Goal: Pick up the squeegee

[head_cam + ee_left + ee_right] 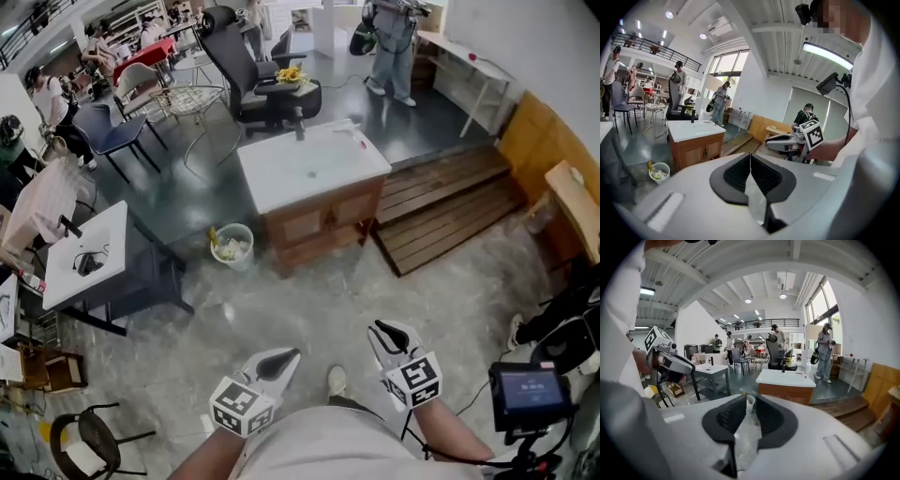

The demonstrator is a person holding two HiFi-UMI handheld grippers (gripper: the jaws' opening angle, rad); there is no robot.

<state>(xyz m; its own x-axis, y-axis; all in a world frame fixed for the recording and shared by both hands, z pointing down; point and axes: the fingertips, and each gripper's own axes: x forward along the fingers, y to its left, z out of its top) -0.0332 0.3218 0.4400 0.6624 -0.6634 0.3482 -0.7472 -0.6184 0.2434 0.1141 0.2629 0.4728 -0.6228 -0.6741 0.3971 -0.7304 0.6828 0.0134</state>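
L gripper [289,357] shut, nothing in it. R gripper [382,328] slightly open, empty. Both hang over the floor [309,300], close to the person's body. Farther off, a bin [232,246] stands beside a wooden desk [281,178] w/ white top. A small red-marked item [361,142] lies near its right edge, poss. the squeegee; too small to tell.

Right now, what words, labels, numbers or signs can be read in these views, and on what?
No text is readable.
Small screen at right, head view: lines of text, too small and blurred to read.
Marker cubes: square patterns only, no words.
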